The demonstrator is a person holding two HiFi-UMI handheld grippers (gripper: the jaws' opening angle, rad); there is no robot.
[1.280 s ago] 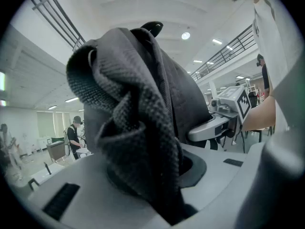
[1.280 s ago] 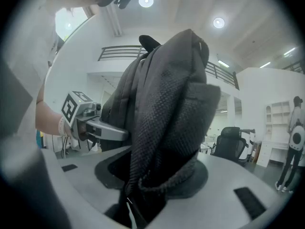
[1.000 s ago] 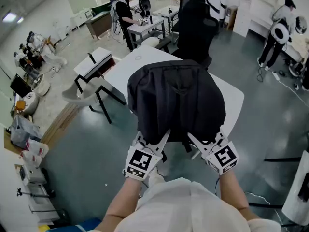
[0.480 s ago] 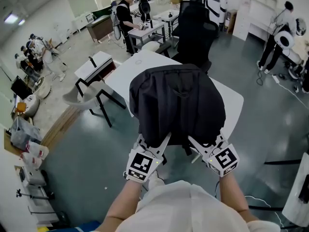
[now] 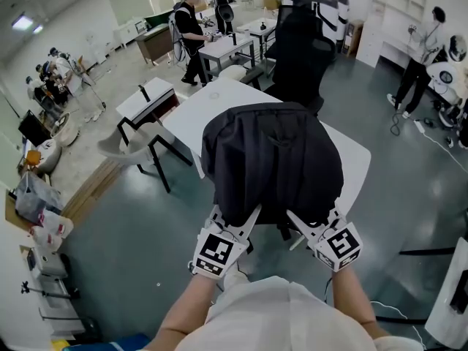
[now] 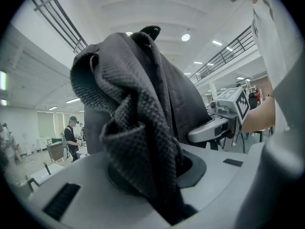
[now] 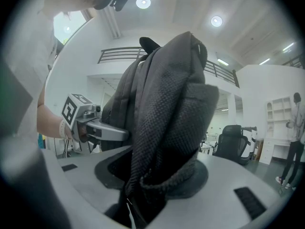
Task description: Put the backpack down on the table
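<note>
A black backpack hangs over the near edge of the white table, held up from its near side by both grippers. My left gripper is shut on a fold of the backpack's woven fabric, which fills the gap between its jaws. My right gripper is shut on another bunch of the same fabric. Each gripper view shows the other gripper beside the bag: the right gripper and the left gripper. I cannot tell whether the bag's bottom touches the table.
A black office chair stands behind the table. A grey chair and a small white desk are at the left. One person works at a far bench, another person stands at the right.
The grippers and the backpack keep their place. Only the head view shifts slightly and the people in the background move.
</note>
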